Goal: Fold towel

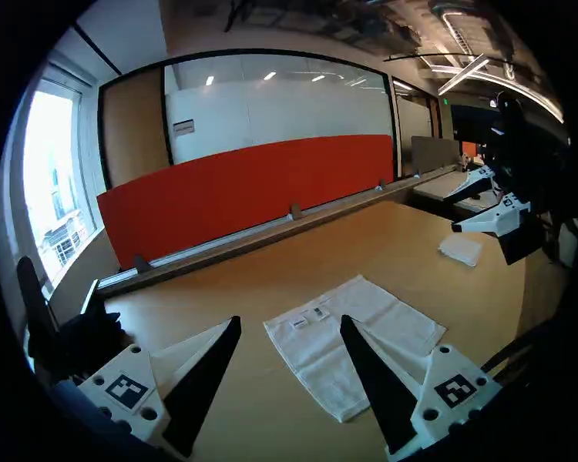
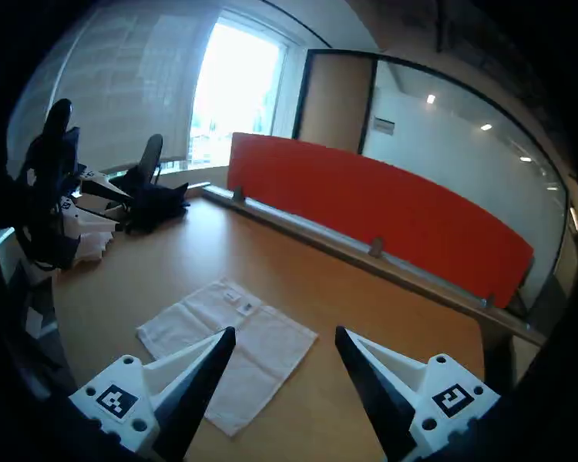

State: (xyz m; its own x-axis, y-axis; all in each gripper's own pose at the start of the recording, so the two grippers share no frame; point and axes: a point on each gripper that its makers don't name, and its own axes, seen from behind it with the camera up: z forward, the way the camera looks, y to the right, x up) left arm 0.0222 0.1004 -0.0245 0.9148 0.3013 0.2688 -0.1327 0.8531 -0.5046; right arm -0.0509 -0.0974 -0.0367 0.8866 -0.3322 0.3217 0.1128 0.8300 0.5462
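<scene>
Left gripper (image 1: 289, 319) and right gripper (image 2: 283, 331) both gape empty, flat white rectangular cloth towel (image 1: 312, 354) lying between them and long red divider panel (image 1: 243, 189), labelled edge facing it, neither clearly nearer.

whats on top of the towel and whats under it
Two small labels lie on the white towel. It lies flat on the wooden table; anything beneath the cloth is hidden.
</scene>
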